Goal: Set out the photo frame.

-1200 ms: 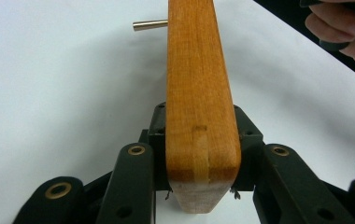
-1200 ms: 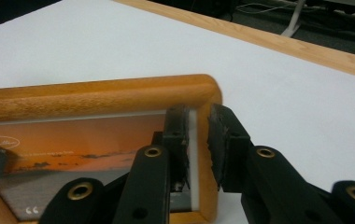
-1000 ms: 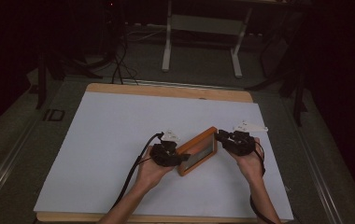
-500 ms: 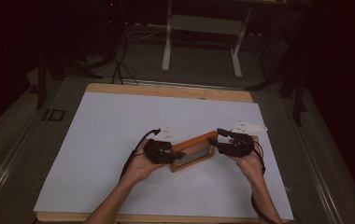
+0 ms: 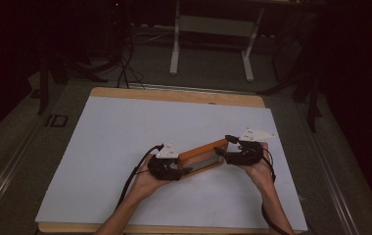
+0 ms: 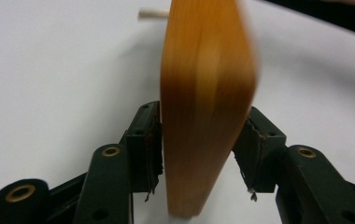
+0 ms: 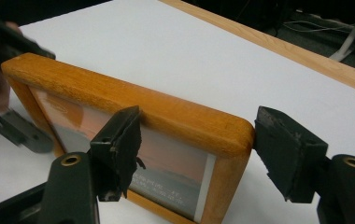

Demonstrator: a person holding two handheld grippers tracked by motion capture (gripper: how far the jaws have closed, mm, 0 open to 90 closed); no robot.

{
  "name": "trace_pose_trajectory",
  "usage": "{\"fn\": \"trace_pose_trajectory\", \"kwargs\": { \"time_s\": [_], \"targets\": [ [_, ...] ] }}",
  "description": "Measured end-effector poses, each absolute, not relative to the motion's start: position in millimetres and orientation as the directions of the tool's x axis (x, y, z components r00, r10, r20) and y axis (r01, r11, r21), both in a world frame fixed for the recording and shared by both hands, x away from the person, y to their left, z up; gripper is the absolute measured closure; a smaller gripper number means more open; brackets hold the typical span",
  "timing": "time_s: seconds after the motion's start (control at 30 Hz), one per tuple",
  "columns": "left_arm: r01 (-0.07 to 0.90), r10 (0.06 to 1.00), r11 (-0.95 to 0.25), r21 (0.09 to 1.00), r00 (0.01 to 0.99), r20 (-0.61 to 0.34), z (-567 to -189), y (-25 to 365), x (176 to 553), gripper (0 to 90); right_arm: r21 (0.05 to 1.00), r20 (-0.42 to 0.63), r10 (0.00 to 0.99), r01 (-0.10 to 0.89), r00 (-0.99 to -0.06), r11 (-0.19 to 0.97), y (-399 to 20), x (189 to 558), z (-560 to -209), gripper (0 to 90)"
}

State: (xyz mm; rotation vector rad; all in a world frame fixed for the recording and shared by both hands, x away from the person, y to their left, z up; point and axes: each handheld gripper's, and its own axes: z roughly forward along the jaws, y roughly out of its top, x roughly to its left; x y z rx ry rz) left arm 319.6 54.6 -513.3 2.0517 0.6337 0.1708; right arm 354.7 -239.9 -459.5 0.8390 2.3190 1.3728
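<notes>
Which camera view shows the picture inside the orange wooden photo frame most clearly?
The right gripper view: the orange wooden photo frame faces the camera, so its picture, orange above and dark below, is visible behind the glass. The left gripper view shows the frame edge-on, a blurred wooden side. The high view shows it small and distant on the white table.

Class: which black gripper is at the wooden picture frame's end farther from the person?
The right gripper, at the orange wooden picture frame's far end; the left gripper at its near end. Their jaws have just been opening, frame between them.
</notes>
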Motion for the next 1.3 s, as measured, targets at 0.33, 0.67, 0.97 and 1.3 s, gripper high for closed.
{"fn": "trace_pose_trajectory", "kwargs": {
  "time_s": [0.33,0.67,0.97,1.3],
  "targets": [
    [0.381,0.550,-0.392,0.837,0.827,-0.118,-525,57,317,67.9,0.873,0.025,0.635,0.326,-0.772,0.362,-240,356,-461,34.1],
    [0.334,0.516,-0.378,0.863,0.850,-0.103,-504,69,323,68.6,0.874,0.022,0.639,0.325,-0.769,0.362,-244,357,-460,34.1],
    [0.277,0.489,-0.393,0.877,0.871,-0.056,-476,73,331,68.7,0.884,0.004,0.630,0.298,-0.777,0.361,-241,356,-456,30.8],
    [0.229,0.447,-0.420,0.878,0.894,-0.019,-445,69,340,68.9,0.895,0.009,0.588,0.269,-0.809,0.355,-230,357,-451,31.3]
  ]
}}
